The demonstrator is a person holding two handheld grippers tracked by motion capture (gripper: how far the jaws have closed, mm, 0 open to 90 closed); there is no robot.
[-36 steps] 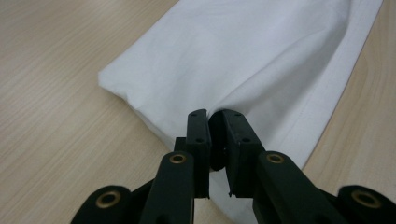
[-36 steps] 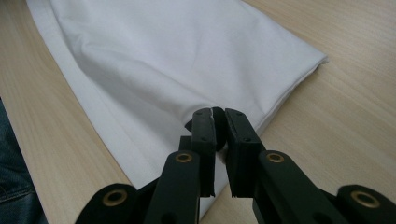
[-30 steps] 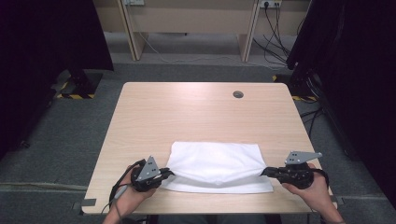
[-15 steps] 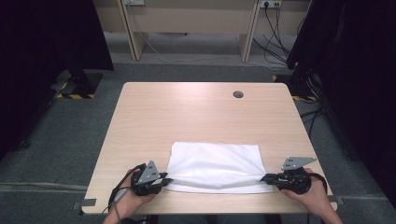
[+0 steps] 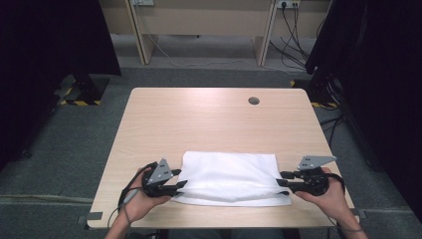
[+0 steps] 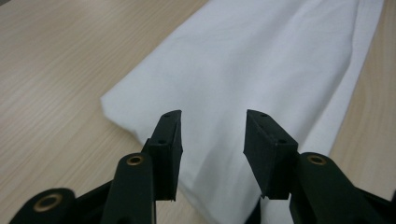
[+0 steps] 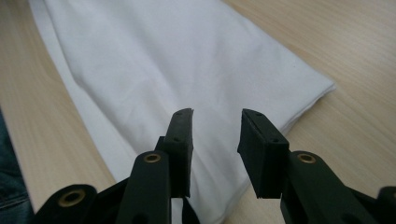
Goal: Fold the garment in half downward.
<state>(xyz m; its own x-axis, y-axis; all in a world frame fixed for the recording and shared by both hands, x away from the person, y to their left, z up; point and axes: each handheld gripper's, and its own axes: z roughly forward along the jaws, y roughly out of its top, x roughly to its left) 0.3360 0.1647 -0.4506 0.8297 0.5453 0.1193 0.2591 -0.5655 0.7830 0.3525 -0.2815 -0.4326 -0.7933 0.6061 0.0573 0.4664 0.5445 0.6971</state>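
1. While both jaws have just been opening, the left gripper [image 5: 175,183] and right gripper [image 5: 284,182] stand apart, nothing pinched.
2. Released, the folded white cloth [image 5: 231,177] lies flat near the table's [image 5: 209,119] near edge, between them.
3. Fold looks complete.

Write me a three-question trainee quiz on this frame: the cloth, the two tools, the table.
1. True or false: the left tool is clamped on the white cloth.
2. How does the cloth lie: A flat and folded, B crumpled in a ball, C hanging off the table?
3. At which end of the cloth is the right tool?

Key:
1. False; its jaws stand apart above the cloth.
2. A.
3. The cloth's right end in the high view.
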